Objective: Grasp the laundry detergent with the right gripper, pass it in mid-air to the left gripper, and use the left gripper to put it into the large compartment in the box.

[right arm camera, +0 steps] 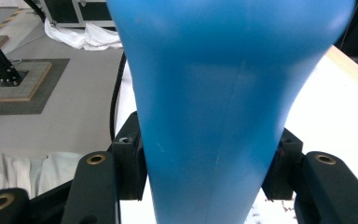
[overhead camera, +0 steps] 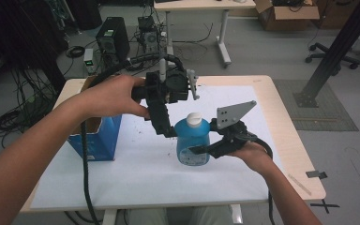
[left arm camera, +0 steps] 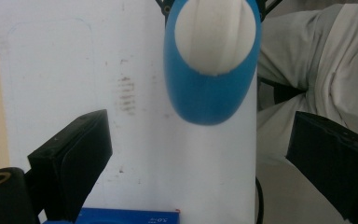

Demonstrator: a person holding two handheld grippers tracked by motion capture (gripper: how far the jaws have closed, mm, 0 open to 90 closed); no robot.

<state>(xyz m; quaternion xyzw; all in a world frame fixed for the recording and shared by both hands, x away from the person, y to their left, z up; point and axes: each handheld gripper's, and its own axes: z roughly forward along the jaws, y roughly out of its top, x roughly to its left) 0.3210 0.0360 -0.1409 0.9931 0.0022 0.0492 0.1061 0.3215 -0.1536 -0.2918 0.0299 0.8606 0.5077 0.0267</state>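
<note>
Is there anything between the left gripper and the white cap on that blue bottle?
Nothing visible. The left gripper hangs open above the blue bottle, beside the white cap, with only bare white table sheet between its jaws. The right gripper is clamped on the bottle's body lower down.

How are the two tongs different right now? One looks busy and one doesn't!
The right tongs are shut on the blue bottle, squeezing its sides; the left tongs stand open with nothing between them. The right tongs reach in sideways at the bottle's lower part; the left tongs point downward above it, near the white cap. The right tongs carry a grey three-cornered plate. Both are black and held in a hand.
</note>
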